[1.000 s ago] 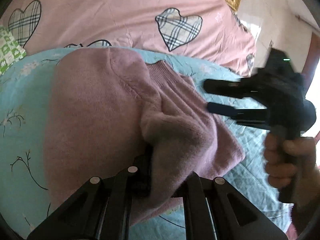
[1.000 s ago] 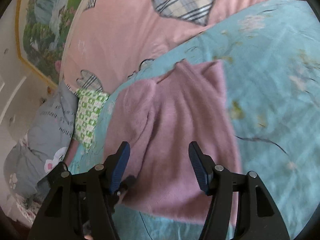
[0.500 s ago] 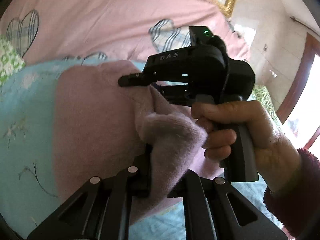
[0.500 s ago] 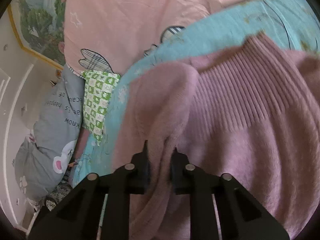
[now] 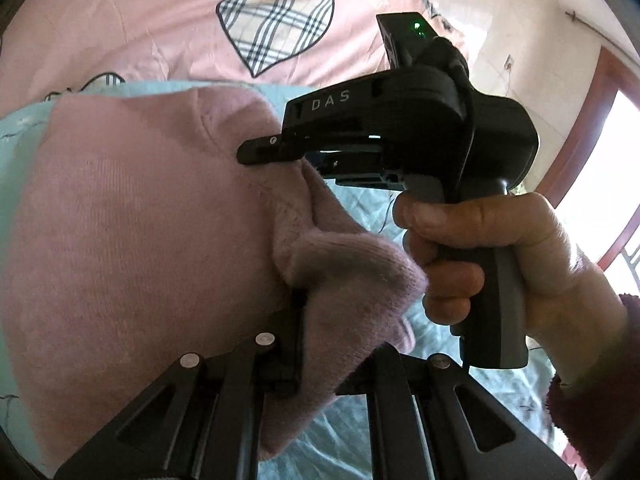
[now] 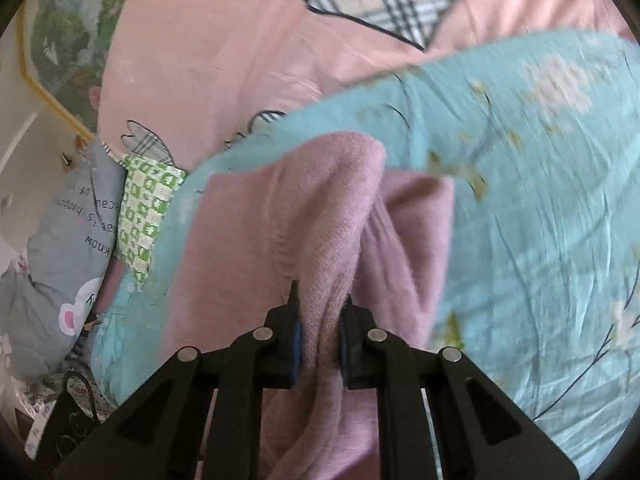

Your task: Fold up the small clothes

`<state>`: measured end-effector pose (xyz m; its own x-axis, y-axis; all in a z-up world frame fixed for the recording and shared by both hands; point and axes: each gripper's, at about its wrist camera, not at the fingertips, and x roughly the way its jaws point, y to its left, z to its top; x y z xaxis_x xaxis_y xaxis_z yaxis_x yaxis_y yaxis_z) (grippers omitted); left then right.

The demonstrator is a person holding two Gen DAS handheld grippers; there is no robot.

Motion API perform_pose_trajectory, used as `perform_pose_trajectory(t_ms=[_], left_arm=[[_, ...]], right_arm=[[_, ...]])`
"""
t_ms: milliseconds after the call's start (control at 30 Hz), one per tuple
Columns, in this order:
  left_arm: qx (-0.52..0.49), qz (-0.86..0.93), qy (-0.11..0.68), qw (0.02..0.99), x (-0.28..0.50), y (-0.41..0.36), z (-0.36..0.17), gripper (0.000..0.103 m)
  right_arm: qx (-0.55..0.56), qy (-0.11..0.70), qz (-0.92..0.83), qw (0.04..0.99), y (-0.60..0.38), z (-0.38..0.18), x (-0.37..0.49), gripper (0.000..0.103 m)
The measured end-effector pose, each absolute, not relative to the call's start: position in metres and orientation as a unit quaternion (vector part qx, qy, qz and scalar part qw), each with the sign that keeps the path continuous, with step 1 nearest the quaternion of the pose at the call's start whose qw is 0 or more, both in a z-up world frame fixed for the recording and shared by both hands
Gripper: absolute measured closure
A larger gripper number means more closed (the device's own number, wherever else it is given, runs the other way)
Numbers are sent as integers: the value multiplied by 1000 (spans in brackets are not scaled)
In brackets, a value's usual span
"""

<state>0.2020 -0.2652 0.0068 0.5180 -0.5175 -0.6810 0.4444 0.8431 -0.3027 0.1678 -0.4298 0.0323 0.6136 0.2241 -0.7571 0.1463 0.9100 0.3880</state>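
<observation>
The pink sweater [image 5: 132, 216] lies on the blue sheet [image 6: 540, 200] of the bed, part folded. The left hand-held gripper [image 5: 320, 344] is clenched on a bunched sleeve or hem at the near edge. The right hand-held gripper [image 6: 320, 332] has just been closing and now pinches a ridge of the same knit between its blue pads [image 6: 297, 338]; in the left view its fingers bite the fabric farther off.

To fold well, I judge both grips should travel together, level and at one pace, keeping the held edge taut so the soft knit does not sag or twist. Carry it across the body, lay it flat with edges matched, then release.
</observation>
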Motion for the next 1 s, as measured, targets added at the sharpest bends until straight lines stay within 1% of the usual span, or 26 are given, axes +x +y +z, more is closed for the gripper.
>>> perform_pose_trajectory(t_ms=[67,167,233,300,333,400,467,500,533,567,600,633,667,700,800,900,933,1000], left_arm=[[-46,-278,405,870,202,-265,5,94],[-43,-285,407,867,201,-268,5,87],[-41,-291,408,864,196,-269,7,77],[-44,-306,411,857,195,-271,11,65],[-44,-310,412,856,191,-269,12,63],[-46,-317,418,850,185,-264,17,55],[-57,-330,423,842,174,-254,23,52],[-61,-335,421,841,168,-245,29,52],[-61,-337,417,842,163,-239,34,51],[-62,-335,412,845,160,-231,40,45],[-67,-328,402,852,156,-217,49,36],[-70,-322,396,857,157,-207,54,31],[-74,-311,389,864,158,-195,60,22],[-77,-296,383,872,161,-183,64,21],[-103,-252,397,877,189,-147,62,20],[-174,-252,450,839,228,-115,42,20],[-205,-254,461,825,239,-104,34,20],[-229,-248,472,814,255,-93,23,20]], right_arm=[[211,437,22,874,-433,28,169,87],[201,437,21,876,-434,28,170,87],[200,435,18,878,-433,29,172,87],[194,432,11,881,-432,32,169,85],[195,430,8,881,-434,33,166,83],[203,425,-1,882,-436,37,159,82],[215,415,-7,884,-439,41,148,81],[220,411,-10,885,-440,43,143,78],[225,408,-14,885,-441,46,137,66],[229,404,-21,886,-442,47,131,47],[231,395,-30,889,-442,50,122,37],[232,383,-35,894,-442,53,114,26],[232,376,-36,896,-441,54,109,23],[232,374,-35,898,-439,55,103,22],[222,383,-30,896,-433,52,99,17],[196,407,-35,891,-427,43,106,15],[192,416,-35,888,-425,39,109,15],[194,425,-26,884,-424,34,114,15]])
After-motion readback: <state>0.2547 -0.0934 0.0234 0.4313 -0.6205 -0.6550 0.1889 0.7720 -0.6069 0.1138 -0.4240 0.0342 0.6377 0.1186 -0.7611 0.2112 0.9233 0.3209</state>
